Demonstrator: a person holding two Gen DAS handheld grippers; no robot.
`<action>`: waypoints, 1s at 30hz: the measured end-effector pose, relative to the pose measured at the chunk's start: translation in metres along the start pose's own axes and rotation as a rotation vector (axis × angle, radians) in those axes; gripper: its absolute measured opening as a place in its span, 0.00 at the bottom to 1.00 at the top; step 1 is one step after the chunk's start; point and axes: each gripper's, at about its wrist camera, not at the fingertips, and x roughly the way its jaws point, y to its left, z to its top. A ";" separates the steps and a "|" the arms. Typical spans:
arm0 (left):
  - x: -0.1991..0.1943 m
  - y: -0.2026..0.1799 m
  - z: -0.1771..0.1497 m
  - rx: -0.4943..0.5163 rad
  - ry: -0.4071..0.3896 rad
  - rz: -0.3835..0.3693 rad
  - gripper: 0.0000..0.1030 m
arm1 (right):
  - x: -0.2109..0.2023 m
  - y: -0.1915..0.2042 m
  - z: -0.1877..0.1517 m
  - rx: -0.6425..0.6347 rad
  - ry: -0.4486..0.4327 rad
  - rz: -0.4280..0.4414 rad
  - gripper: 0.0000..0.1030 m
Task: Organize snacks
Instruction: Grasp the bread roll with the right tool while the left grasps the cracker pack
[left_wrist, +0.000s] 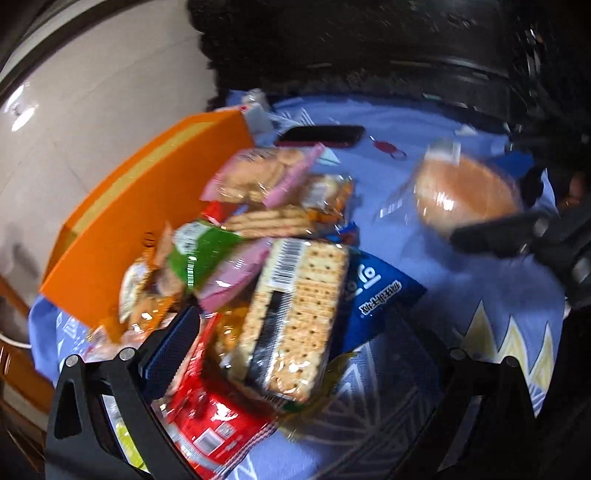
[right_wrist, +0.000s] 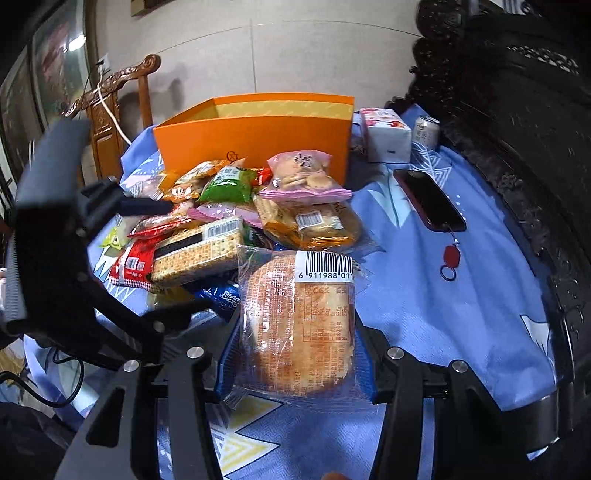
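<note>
Under the left wrist camera we see our left gripper spread wide over the snack pile, the cracker pack between its fingers, long axis running away from us, not gripped. Left of the pile stands the orange box. From the right wrist camera, our right gripper clamps the wrapped bun, held above the blue cloth; the box lies ahead past the pile, slightly left, and we judge it the drop target.

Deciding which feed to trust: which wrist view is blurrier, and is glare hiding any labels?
Left wrist view: motion-smeared, the round bread pack and snack pile soft. Right wrist view: sharp, the right gripper shut on that pack, its barcode readable; film glare is mild. Both bend at the edges.
</note>
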 end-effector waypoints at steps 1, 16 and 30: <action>0.004 0.000 0.000 0.002 0.009 -0.010 0.96 | 0.000 -0.001 0.000 0.005 0.000 -0.002 0.51; 0.000 0.009 -0.008 -0.149 -0.001 -0.154 0.46 | -0.005 -0.005 0.003 0.047 -0.015 0.003 0.51; -0.107 0.126 0.011 -0.489 -0.175 0.002 0.46 | -0.026 0.016 0.094 0.053 -0.201 0.106 0.51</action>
